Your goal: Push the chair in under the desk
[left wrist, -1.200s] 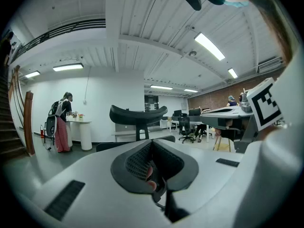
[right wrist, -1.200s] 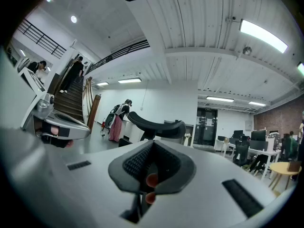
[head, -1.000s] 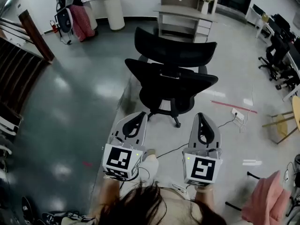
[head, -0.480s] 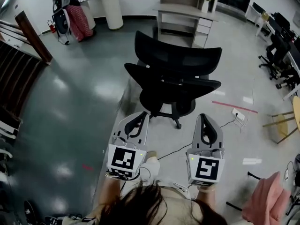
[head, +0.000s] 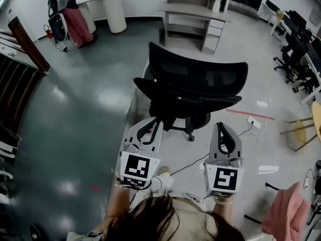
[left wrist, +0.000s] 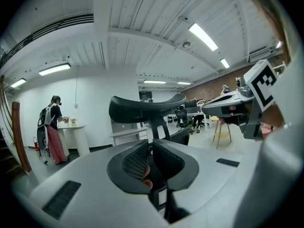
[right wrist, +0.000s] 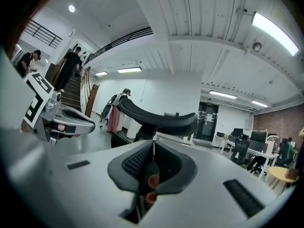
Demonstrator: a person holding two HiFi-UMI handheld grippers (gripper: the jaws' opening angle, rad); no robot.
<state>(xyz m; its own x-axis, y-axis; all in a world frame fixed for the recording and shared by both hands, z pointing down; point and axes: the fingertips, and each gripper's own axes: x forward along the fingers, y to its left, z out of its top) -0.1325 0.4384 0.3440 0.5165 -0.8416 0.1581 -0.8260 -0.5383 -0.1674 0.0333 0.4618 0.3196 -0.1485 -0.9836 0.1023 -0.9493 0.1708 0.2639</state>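
Note:
A black mesh office chair (head: pixel 186 97) stands in the middle of the floor with its back and headrest (head: pixel 200 74) turned toward me. Beyond it, against the far wall, is the grey desk (head: pixel 194 10) with drawers. My left gripper (head: pixel 150 127) and right gripper (head: pixel 224 133) are side by side just short of the chair's back, both shut with nothing in them. The left gripper view has the headrest (left wrist: pixel 145 109) straight ahead over its closed jaws (left wrist: pixel 151 145). In the right gripper view, the headrest (right wrist: pixel 156 115) rises above that gripper's closed jaws (right wrist: pixel 153 147).
A person (head: pixel 67 9) stands at a white round table (head: pixel 108 6) far left. Dark stairs (head: pixel 15 69) line the left side. A power strip (head: pixel 253 122) with cable and red tape (head: pixel 250 115) lie on the floor right. Other office chairs (head: pixel 296 59) and a wooden stool (head: pixel 301 129) stand right.
Both grippers and my view have moved forward toward the chair. Its back and headrest now loom larger and closer in front of the jaws.

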